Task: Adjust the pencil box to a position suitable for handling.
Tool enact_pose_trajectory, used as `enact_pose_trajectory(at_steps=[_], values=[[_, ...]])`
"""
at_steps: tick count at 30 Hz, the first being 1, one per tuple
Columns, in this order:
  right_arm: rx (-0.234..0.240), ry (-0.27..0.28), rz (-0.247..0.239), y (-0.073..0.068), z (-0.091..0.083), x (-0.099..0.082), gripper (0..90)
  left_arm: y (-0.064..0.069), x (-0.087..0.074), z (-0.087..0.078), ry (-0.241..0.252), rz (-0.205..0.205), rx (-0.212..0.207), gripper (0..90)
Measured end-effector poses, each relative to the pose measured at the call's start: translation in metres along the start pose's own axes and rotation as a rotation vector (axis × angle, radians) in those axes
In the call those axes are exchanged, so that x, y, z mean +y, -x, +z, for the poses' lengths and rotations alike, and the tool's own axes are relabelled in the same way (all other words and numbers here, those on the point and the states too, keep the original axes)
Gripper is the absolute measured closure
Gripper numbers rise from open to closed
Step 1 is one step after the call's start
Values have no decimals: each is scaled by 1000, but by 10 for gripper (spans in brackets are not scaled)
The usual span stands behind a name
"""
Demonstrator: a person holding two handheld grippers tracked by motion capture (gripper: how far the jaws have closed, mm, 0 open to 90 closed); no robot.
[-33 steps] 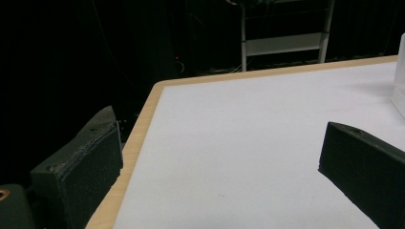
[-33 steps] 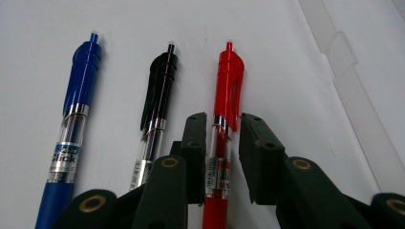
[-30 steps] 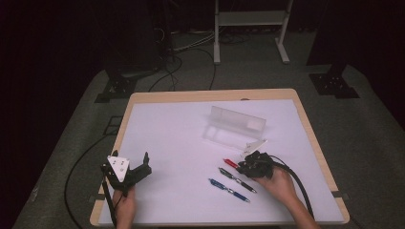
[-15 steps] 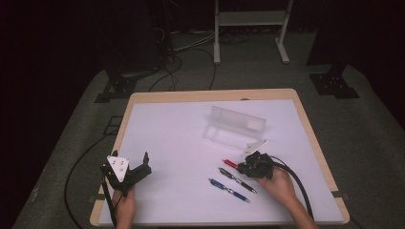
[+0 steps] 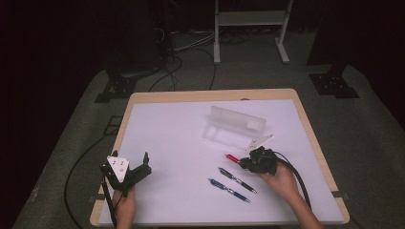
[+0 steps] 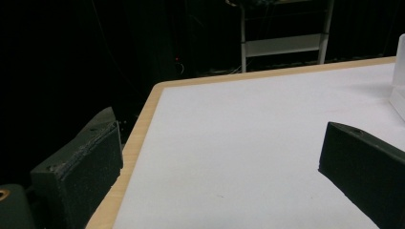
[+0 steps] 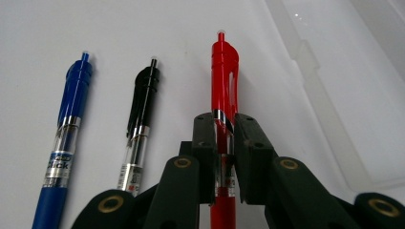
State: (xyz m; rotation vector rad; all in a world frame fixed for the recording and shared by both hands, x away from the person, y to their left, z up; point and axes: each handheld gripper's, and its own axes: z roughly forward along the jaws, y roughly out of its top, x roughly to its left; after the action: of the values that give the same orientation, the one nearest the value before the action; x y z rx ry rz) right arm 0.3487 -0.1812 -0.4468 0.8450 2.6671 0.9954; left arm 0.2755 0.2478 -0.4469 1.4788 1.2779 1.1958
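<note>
A red pen [image 7: 223, 76] lies on the white table top [image 5: 172, 133], and my right gripper [image 7: 223, 121] is shut on its clear barrel, pads pressing from both sides. From above, the right gripper [image 5: 244, 163] sits low on the table at the right, with the red pen [image 5: 232, 158] sticking out to its left. Beside it lie a black pen [image 7: 142, 102] and a blue pen [image 7: 71, 100], both untouched; the black pen [image 5: 237, 180] and blue pen [image 5: 228, 190] are in front of the hand. My left gripper [image 5: 130, 157] rests open and empty near the front left corner, jaws wide apart [image 6: 222, 143].
A clear plastic case [image 5: 236, 125] lies open behind the right gripper, its lid upright; its edge [image 7: 344, 71] runs just right of the red pen. The wooden table edge [image 6: 138, 133] passes close by the left gripper. Cables trail off both hands.
</note>
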Motion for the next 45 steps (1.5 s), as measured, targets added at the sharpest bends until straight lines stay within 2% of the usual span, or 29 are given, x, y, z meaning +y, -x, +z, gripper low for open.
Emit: enact_pose_trajectory(at_steps=[5,12,16,21,22,25,28,29,39,40,45], values=[[-7,1,0,5,-5,5,788,0,0,1,-7,-1,-2,3],[-15,8,-9,15,-10,22,788,1,0,1,-3,0,-4,3],[-17,19,-2,23,-13,32,788,-1,1,0,2,-48,-31,3],[-9,24,7,34,-12,39,787,-3,1,-1,-2,-64,-23,3],[-23,14,-2,37,-11,44,787,-3,0,0,0,-67,-23,4],[-23,18,-9,40,-11,48,787,-2,0,-1,-4,-65,-23,3],[-30,13,-11,43,-9,55,787,0,0,-1,-8,-43,-20,3],[-45,19,-16,45,-9,57,787,0,0,0,-7,-41,-20,3],[-68,9,-25,51,-5,65,787,2,0,0,-5,-33,-22,4],[-73,11,-40,51,-5,68,787,2,1,0,-3,-29,-18,3],[-79,12,-33,53,-8,74,787,1,0,0,-3,-35,-19,4]])
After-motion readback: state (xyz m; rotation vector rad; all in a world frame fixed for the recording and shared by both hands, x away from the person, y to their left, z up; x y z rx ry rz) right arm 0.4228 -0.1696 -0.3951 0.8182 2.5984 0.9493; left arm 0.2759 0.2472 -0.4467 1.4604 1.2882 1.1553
